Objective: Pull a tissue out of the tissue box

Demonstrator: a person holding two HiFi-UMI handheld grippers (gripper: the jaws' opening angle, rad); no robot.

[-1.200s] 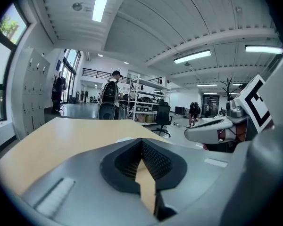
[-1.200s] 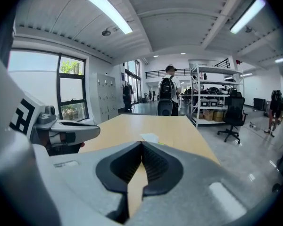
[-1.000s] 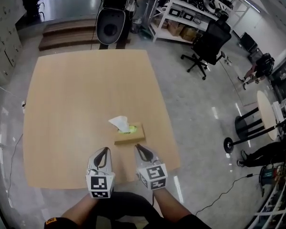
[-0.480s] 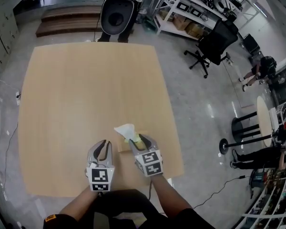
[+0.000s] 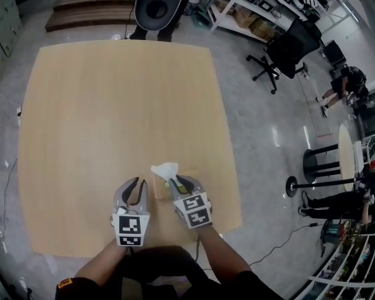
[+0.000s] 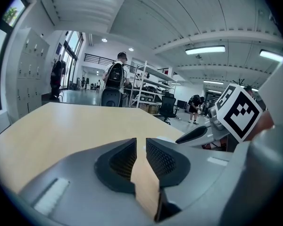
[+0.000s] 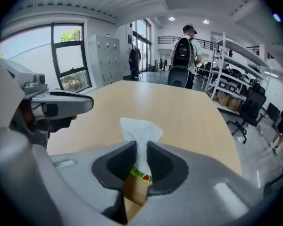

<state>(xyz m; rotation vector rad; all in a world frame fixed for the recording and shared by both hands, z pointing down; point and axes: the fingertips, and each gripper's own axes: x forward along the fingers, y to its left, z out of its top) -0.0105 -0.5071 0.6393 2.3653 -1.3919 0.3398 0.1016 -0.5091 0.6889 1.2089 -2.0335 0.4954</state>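
Note:
A tan tissue box (image 5: 162, 190) lies near the front right of the wooden table (image 5: 112, 105). A white tissue (image 5: 164, 169) stands up out of it. My right gripper (image 5: 179, 182) is over the box. Its jaws are closing, and the tissue (image 7: 140, 128) runs up through the narrow gap between its pads (image 7: 160, 161) without being visibly pinched. Below that gap I see the box top (image 7: 133, 192) with its green slot rim. My left gripper (image 5: 136, 183) hovers just left of the box. In its own view my left gripper (image 6: 141, 145) shows only a narrow slit with bare table behind it.
The table's right edge (image 5: 228, 161) runs close beside the box. On the floor beyond stand a black office chair (image 5: 290, 45), metal shelving (image 5: 262, 5) and a small round table (image 5: 345, 149). A person with a backpack (image 7: 184, 51) stands past the far edge.
Both grippers have moved forward and down towards the box. The right one came over the box and now has the tissue between its jaws.

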